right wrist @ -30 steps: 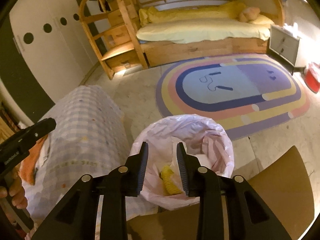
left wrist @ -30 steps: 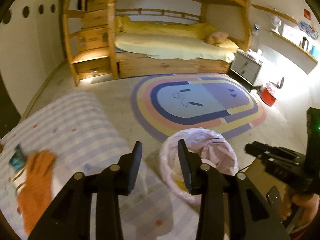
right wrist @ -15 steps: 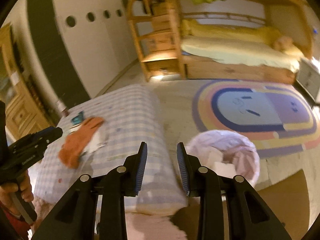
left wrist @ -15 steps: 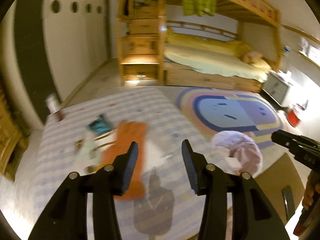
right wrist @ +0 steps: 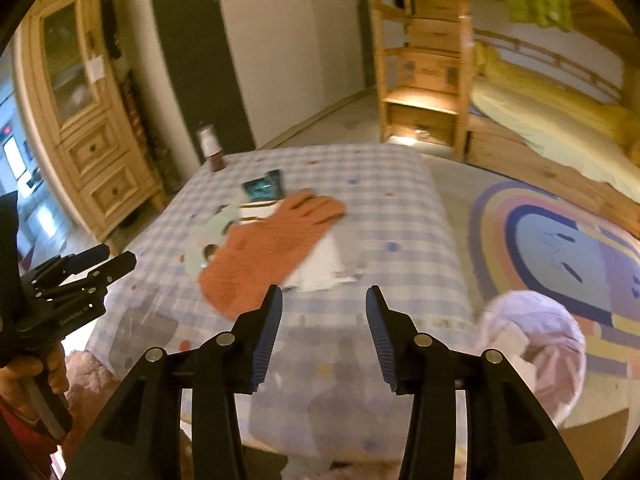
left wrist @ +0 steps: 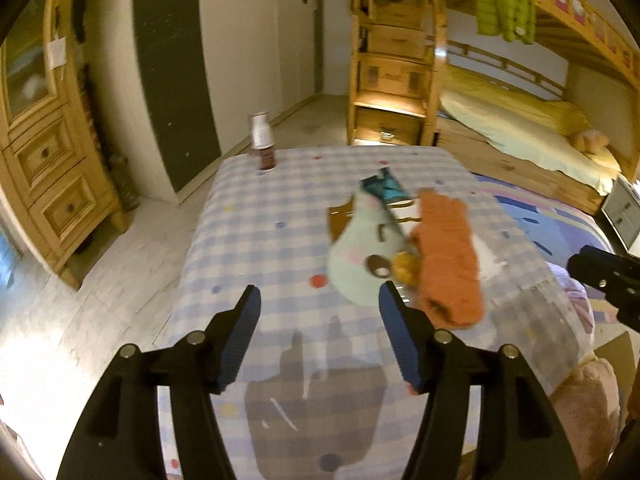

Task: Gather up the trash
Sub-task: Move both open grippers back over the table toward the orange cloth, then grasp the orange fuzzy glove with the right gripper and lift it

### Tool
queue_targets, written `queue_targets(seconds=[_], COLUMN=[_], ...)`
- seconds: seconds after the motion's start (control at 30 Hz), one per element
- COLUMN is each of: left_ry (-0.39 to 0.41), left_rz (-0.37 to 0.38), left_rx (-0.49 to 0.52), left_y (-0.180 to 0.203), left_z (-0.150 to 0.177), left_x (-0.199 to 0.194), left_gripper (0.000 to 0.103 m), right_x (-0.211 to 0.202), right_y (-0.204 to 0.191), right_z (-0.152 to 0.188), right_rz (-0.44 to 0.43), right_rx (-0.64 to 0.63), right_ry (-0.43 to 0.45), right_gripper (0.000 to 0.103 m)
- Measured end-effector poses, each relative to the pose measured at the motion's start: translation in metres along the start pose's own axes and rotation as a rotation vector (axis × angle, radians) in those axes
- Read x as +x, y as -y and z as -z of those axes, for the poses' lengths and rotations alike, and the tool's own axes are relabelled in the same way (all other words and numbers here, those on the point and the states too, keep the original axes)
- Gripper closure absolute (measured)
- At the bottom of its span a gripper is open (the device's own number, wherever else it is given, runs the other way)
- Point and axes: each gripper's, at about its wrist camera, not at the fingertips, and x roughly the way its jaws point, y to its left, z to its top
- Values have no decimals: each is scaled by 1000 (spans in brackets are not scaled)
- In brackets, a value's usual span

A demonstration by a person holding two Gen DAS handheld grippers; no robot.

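Both claws are hovering with their jaws spread wide and gripping nothing: the left gripper (left wrist: 318, 320) is hanging over the near half of the blue-and-white checked tablecloth (left wrist: 272, 224), and the right gripper (right wrist: 323, 312) is hanging over the cloth's near right part. Directly ahead of the left claw's right finger, one cluster of litter is lying: one pale mint paper wrapper (left wrist: 358, 258), one small teal foil packet (left wrist: 386, 188) beyond it, and one crumpled yellow scrap (left wrist: 406, 268) touching one fuzzy orange cloth (left wrist: 448, 256) on the right. One white crumpled paper (right wrist: 320, 264) is peeking out from under the orange cloth's right edge, just ahead of the right claw. One white-capped brown bottle (left wrist: 262, 144) is standing upright at the far left corner, well apart from the pile. The stretch of cloth to the left of the left claw is lying bare up to the table's left edge. One pink-lined trash bin (right wrist: 536, 344) is sitting on the floor to the right of the right claw, beside the table's right edge.
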Motion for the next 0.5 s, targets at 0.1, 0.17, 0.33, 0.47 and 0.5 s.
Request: queue_targets(seconds=[0.1, 0.17, 0.33, 0.47, 0.5], left_ry=[-5, -9, -24, -43, -46], left_rz=[-12, -11, -6, -8, -7], left_rx=[-16, -25, -36, -37, -37], left_y=[-12, -16, -22, -25, -25], left_z=[2, 2, -2, -3, -3], left_x=[4, 7, 20, 30, 32], left_gripper=[43, 43, 43, 43, 43], right_x=[20, 31, 66, 95, 100], right_y=[-18, -26, -43, -46, -45], right_z=[-5, -8, -21, -27, -27], right_rz=[-37, -56, -78, -45, -41], right_rx=[-27, -41, -69, -83, -81], right_ry=[-28, -40, -74, -103, -113], right_gripper=[58, 58, 58, 55, 53])
